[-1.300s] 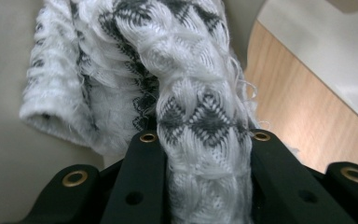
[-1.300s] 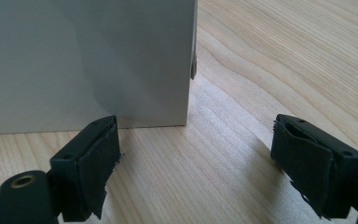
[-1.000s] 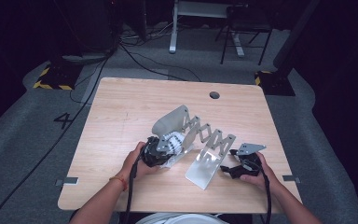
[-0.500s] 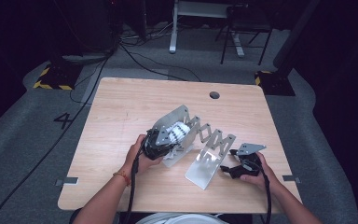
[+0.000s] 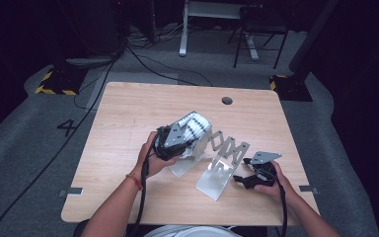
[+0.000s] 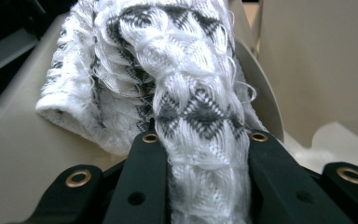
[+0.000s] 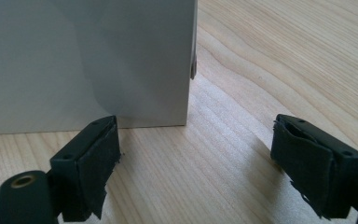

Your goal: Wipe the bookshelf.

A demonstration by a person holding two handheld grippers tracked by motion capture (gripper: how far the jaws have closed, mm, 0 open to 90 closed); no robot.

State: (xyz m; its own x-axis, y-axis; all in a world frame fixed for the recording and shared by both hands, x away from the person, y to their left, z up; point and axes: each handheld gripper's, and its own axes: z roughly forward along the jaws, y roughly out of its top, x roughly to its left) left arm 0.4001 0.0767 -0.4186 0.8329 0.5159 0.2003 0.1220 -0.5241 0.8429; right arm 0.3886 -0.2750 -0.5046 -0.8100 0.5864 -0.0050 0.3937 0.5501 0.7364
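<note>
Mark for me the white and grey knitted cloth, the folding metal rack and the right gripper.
White and grey knitted cloth (image 6: 191, 88), left gripper view, on its patterned middle fold.
Folding silver metal rack (image 5: 217, 177), high view, on its near end plate.
Right gripper (image 7: 193, 158), right gripper view, midway between its open jaws.

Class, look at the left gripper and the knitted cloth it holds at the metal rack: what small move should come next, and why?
Probably ease the cloth a little further down between the rack's end plates. The left gripper is shut on the cloth, whose far end already lies against a plate but bunches above it. The right gripper sits open on the table at the rack's near plate, seemingly ready to steady it.
</note>
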